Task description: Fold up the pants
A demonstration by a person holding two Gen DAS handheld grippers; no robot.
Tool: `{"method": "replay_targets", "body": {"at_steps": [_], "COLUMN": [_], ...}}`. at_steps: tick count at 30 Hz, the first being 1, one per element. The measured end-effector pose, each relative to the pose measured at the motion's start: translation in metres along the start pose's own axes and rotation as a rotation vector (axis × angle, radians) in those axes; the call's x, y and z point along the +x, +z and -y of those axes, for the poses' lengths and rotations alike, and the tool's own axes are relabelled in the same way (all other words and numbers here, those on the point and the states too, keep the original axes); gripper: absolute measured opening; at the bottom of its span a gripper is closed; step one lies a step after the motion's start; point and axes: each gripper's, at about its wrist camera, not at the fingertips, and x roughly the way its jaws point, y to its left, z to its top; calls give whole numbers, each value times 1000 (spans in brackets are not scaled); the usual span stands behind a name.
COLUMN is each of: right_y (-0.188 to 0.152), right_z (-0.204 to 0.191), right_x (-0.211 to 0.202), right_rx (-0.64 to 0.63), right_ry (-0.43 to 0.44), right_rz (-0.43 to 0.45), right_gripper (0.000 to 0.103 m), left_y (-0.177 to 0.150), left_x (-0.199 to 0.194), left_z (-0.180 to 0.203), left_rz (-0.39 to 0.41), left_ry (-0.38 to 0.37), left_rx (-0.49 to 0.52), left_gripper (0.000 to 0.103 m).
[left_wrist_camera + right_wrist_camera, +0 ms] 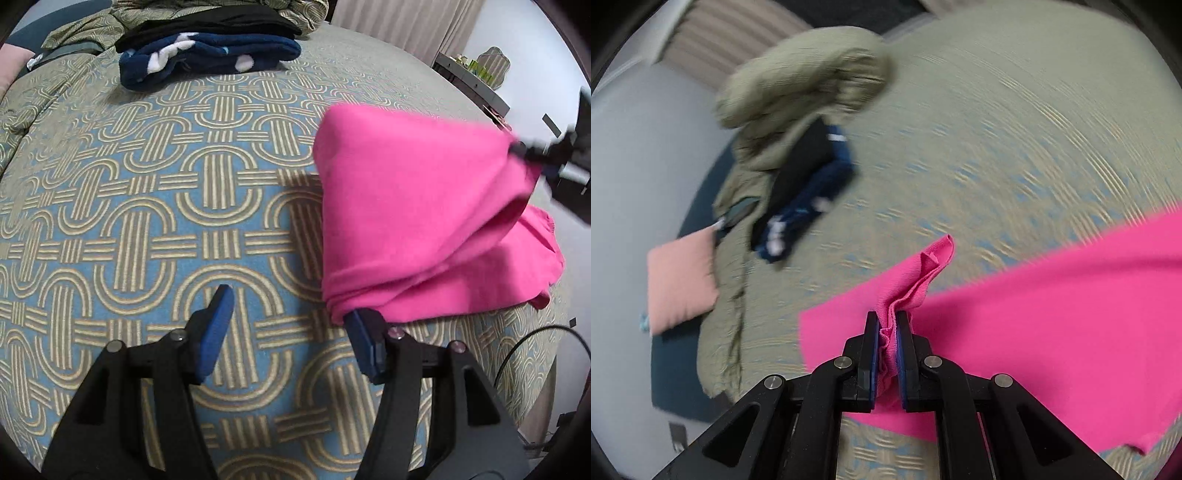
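Even light; right view seemingly motion-blurred.

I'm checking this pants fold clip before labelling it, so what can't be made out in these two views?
- Left wrist view: the tip of one blue pad of the left gripper is hidden under the pink pants; whether it touches the bedspread is unclear.
- Left wrist view: the right gripper is blurred and cut by the frame edge.
- Right wrist view: motion blur smears the folded dark clothes.
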Motion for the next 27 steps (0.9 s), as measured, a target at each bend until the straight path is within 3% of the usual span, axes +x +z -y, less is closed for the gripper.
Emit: {"method": "replay_targets", "body": {"at_steps": [6, 13, 22, 27], "right_y": [-12, -10, -15, -17], "right_z": [54, 68, 95, 108], "right_x": [9, -11, -2, -12], "right_rx": [102, 104, 131, 153], "right_ry": [-47, -21, -77, -119], "right_rz": [-45, -4, -27, 12], "right_gripper": [7, 8, 13, 23], "left_y": [-1, 1, 2, 0], "left_x": [1, 2, 9, 6], "left_z": [17, 32, 50, 56], "left_rz": [-13, -27, -53, -63], "left_ry": [-4, -10, -2, -17], "left_rx": [42, 80, 121, 129], "left_gripper": [61, 61, 61, 61]}}
